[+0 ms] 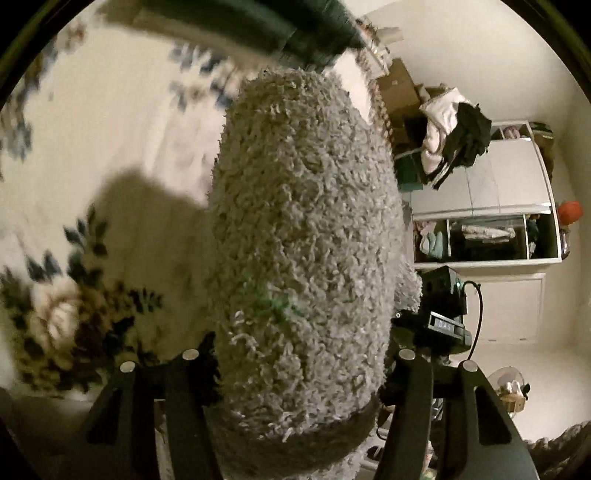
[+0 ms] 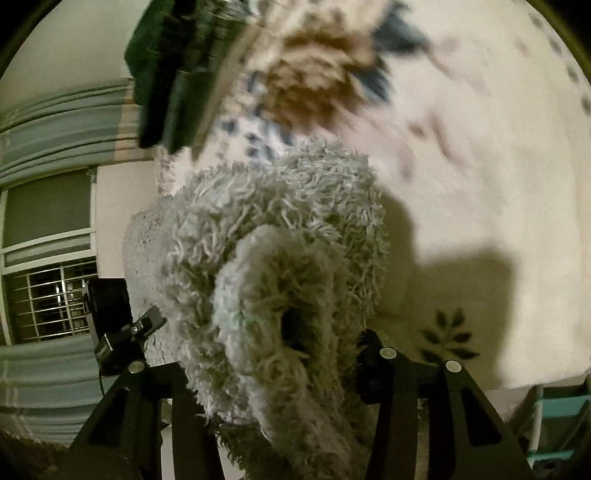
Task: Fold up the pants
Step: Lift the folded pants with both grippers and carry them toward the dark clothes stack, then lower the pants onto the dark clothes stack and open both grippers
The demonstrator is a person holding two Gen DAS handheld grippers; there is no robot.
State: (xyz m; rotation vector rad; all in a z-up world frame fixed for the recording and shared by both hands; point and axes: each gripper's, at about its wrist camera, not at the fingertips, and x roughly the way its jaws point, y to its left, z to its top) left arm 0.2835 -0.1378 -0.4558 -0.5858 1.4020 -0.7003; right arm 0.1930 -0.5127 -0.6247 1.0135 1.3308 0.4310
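Where fleece pants [image 1: 303, 236] bulge, fingertips hidden

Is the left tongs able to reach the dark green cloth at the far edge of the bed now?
Probably not: the left tongs are already shut on the fluffy grey pants, which hang in front and block the way to the dark green cloth.

Pants [image 1: 303, 236] — pale grey, shaggy loops. Bedspread [image 1: 122, 122], upper left — cream with blue-and-brown floral print. Pillow [image 2: 166, 74], upper left — dark green. Curtain [image 2: 59, 125], left — grey-green with a beige band.
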